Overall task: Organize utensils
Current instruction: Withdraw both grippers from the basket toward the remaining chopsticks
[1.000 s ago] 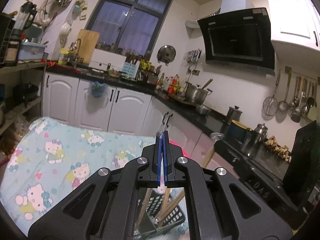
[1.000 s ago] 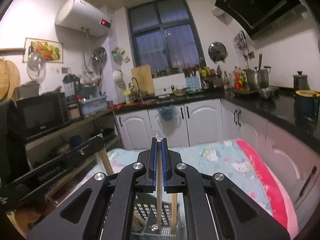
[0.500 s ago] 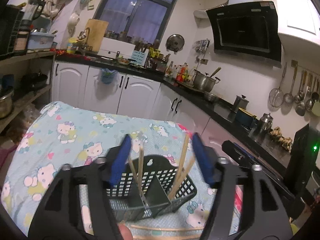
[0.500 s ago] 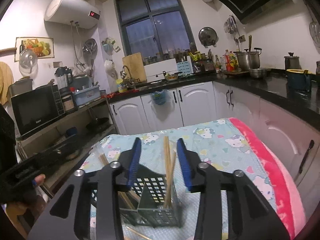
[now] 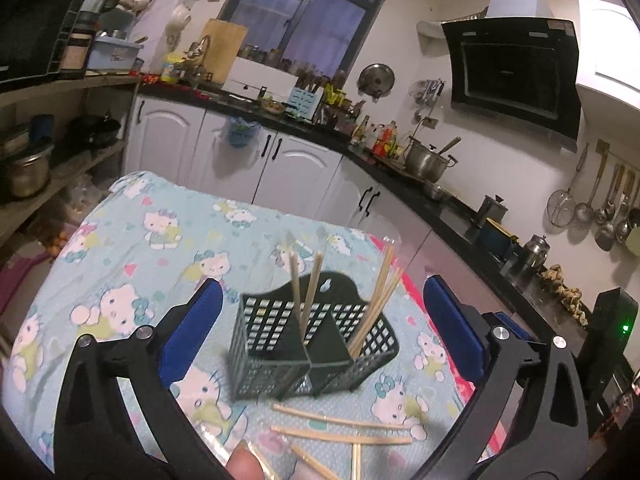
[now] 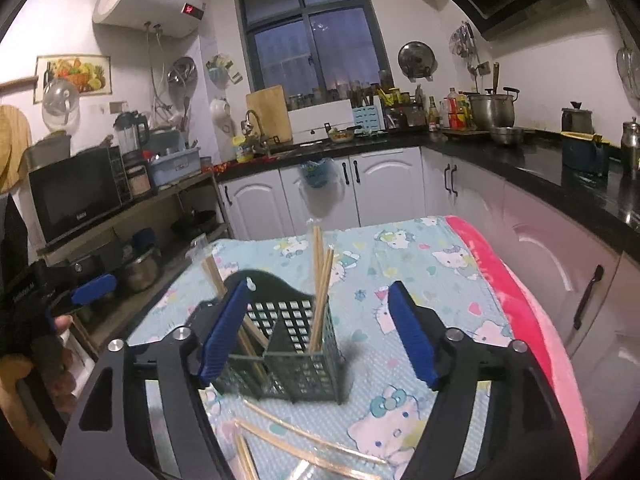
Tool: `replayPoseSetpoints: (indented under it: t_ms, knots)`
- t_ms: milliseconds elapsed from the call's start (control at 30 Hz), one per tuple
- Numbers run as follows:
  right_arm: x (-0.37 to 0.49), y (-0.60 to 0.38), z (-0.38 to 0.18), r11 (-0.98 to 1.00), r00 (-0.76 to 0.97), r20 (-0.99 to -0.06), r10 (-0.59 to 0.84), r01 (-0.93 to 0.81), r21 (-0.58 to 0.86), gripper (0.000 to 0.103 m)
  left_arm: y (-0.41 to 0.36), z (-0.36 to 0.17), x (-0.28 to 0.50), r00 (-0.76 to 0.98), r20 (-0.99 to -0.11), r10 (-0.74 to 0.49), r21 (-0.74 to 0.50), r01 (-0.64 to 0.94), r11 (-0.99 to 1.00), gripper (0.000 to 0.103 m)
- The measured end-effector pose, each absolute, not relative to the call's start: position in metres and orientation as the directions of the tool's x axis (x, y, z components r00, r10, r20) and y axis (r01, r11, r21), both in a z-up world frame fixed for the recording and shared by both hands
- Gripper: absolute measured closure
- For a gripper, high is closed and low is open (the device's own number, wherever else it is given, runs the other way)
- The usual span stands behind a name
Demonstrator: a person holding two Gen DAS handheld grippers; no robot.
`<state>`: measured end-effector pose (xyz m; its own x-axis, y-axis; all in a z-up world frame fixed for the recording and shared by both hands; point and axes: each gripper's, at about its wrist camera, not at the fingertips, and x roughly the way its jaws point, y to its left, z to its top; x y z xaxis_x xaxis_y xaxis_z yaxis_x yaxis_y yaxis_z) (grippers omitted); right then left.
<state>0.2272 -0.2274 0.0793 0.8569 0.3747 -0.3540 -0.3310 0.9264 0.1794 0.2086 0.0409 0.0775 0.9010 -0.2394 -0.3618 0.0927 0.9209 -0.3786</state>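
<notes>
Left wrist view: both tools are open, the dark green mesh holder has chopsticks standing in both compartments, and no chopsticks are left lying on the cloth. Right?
Not quite. Several wooden chopsticks lie loose on the patterned cloth in front of the dark green mesh utensil holder, as the left wrist view shows. Otherwise correct: the left tool and right tool are open, with chopsticks standing in both compartments.

Basket [image 5: 308,344] stands mid-surface [image 5: 160,248], upright chopsticks [image 5: 378,300] rising from it, blocking entry from above. Loose chopsticks [image 5: 340,436] lie just in front. Bare cloth behind and to both sides. Both tongs spread wide, empty.
</notes>
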Motion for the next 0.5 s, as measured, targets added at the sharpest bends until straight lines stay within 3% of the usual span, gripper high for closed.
replayPoseSetpoints:
  t_ms: [500]
  knots:
    - [0.201,-0.215,0.076,0.917,0.824,-0.406,0.396,-0.383,0.116,0.025,0.051,0.047,0.177,0.870,-0.438,-0.227,-0.398,0.039,0.917,0.011]
